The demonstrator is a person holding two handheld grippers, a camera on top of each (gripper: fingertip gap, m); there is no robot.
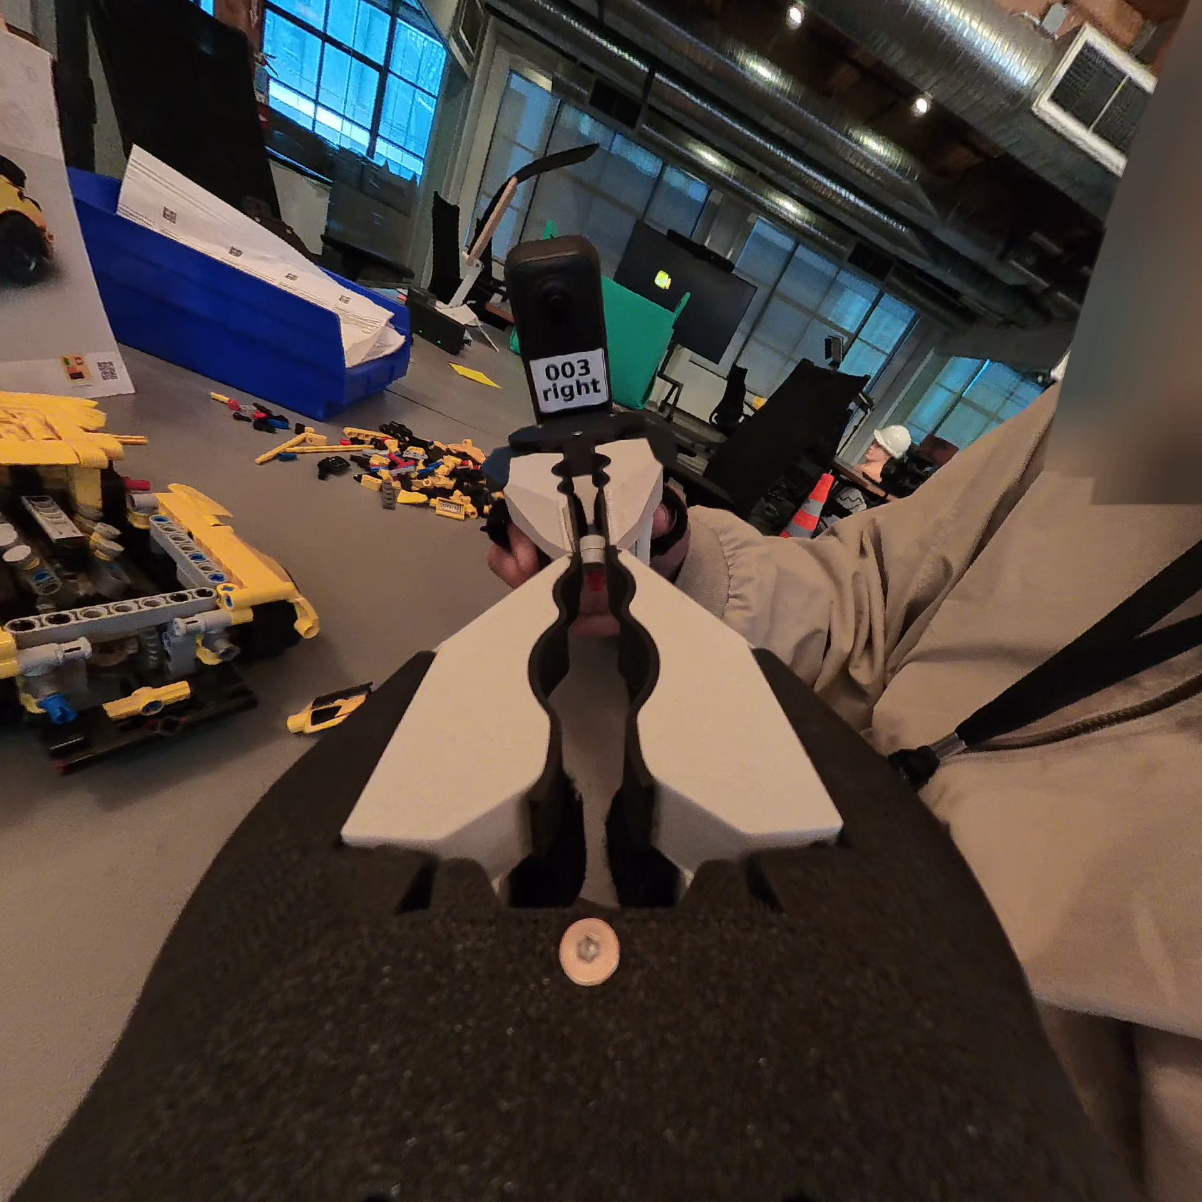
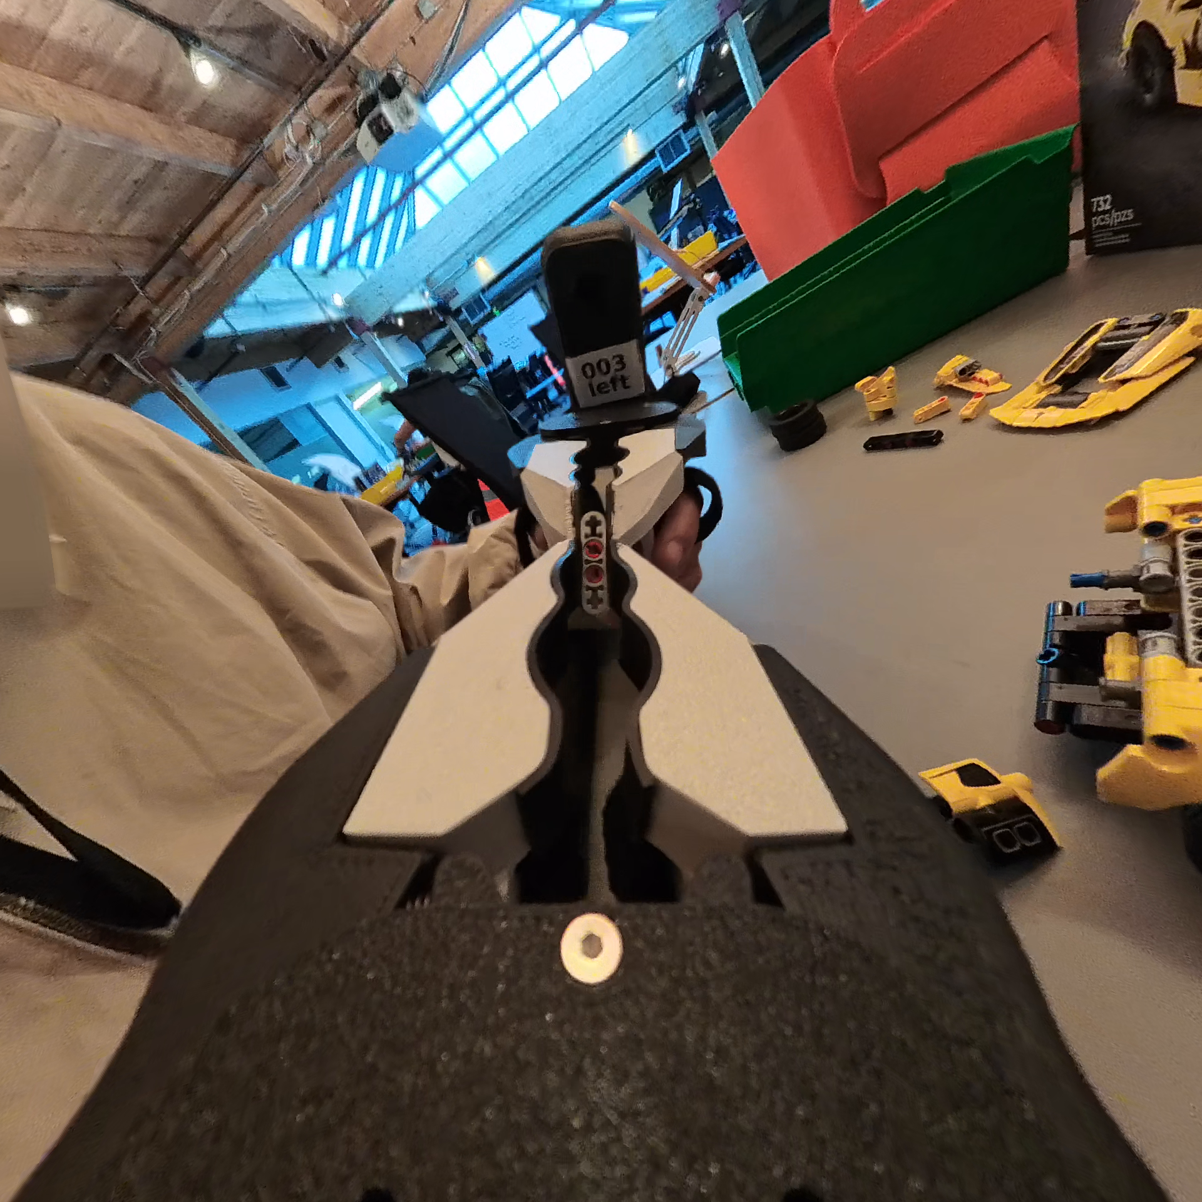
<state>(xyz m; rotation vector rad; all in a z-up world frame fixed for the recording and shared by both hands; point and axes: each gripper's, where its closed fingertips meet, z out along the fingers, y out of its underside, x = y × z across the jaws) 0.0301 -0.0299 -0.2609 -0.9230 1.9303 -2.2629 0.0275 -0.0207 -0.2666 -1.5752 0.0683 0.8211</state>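
1. Left gripper [image 1: 593,572] and right gripper [image 2: 593,553] meet tip to tip above the table's [image 1: 390,624] near edge, fingers of both pinching one short grey beam [image 2: 594,575].
2. Risk: uneven pull could twist it free.
3. Beyond: yellow model car [image 1: 130,585], loose parts [image 1: 416,468].

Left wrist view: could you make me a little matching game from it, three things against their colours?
Things:
1. bin holding papers
2. traffic cone
3. hard hat

Colours:
A. white
B. blue
C. orange

Pairs: 1-B; 2-C; 3-A
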